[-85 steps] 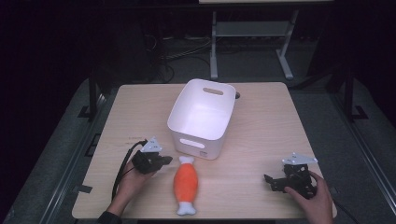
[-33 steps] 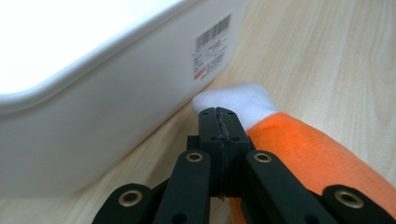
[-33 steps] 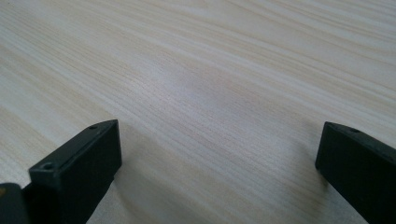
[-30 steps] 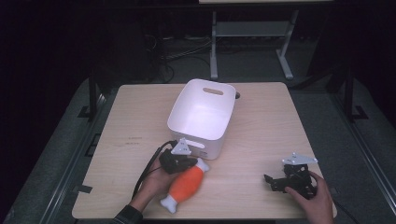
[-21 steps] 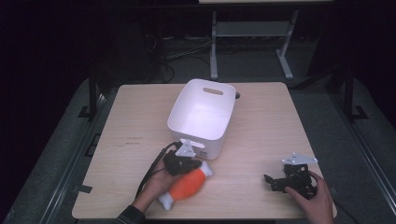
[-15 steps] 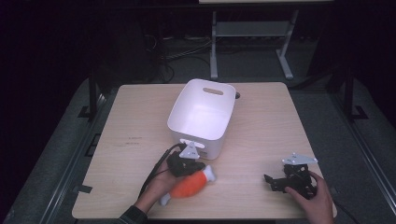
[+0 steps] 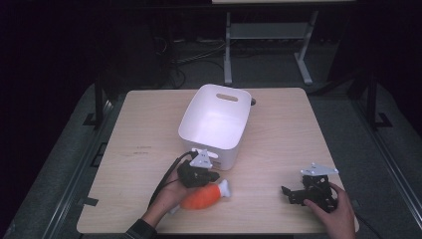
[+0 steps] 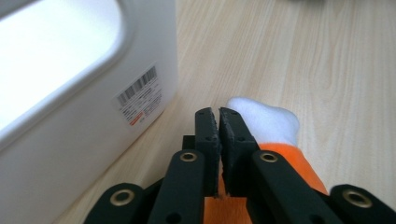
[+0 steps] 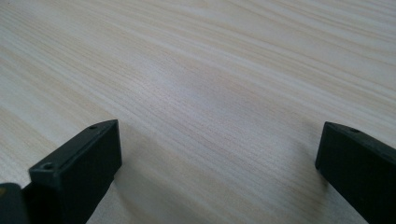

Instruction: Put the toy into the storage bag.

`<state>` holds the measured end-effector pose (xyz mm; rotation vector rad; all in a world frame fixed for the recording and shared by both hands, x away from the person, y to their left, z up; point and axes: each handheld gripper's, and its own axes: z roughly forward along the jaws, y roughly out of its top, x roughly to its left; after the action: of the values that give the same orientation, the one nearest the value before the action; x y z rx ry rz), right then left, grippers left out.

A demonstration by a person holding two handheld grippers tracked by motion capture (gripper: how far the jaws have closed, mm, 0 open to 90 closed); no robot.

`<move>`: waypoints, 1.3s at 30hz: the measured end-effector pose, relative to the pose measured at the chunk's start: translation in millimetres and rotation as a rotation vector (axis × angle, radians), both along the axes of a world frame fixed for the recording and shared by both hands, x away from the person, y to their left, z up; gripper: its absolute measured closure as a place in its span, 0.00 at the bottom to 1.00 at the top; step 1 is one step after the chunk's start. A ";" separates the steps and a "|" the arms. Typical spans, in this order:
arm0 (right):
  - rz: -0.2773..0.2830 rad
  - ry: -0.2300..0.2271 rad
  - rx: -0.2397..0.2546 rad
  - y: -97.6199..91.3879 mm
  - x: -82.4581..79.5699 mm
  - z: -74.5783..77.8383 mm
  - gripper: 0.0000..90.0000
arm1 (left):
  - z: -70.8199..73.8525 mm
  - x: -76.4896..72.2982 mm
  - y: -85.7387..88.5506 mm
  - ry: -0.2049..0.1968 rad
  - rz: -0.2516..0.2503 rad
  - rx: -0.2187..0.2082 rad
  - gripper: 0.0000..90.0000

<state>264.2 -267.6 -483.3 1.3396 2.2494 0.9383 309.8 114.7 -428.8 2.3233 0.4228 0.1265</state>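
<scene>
An orange plush toy [image 7: 201,197] with white ends lies on the table just in front of the white bin [image 7: 191,117]. My left gripper [image 7: 211,177] sits on top of it, next to the bin's front wall. In the left gripper view its jaws [image 8: 218,112] stand almost together, with a sliver of orange fabric pinched at their base, and they have just been opening slightly. The toy's white end [image 8: 266,121] pokes out just to the right of the tips. Near the table's front right, my right gripper [image 7: 288,195] rests open over bare wood [image 9: 219,126].
The bin's wall [image 8: 70,140] carries a barcode label [image 8: 140,100] and stands very close on the left of my left jaws. The wooden table [image 7: 144,129] has free room left of the bin and between the two hands. A metal stand [image 7: 268,35] rises beyond the far edge.
My left gripper took hold of the toy and carried it right and toward the bin. The toy turned from lengthwise to nearly crosswise. The right hand has not moved.
</scene>
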 end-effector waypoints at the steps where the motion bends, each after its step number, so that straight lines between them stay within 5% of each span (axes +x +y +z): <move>1: -0.001 0.000 0.000 0.1 0.0 0.0 0.00 | 1.3 0.2 2.1 0.008 0.003 -0.004 0.92; 20: 0.000 0.000 0.000 0.0 0.0 0.0 0.00 | 21.0 -5.1 37.8 0.084 -0.004 -0.051 0.48; 31: 0.000 0.000 0.000 0.0 0.0 0.0 0.00 | 10.1 -18.7 44.7 0.118 -0.076 0.002 0.15; 39: 0.000 0.000 0.000 0.0 0.0 0.0 0.00 | 3.5 -28.5 42.4 0.081 -0.107 0.056 0.14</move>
<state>264.1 -267.5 -483.3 1.3401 2.2494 0.9382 281.3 157.1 -425.3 2.4067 0.3379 -0.0080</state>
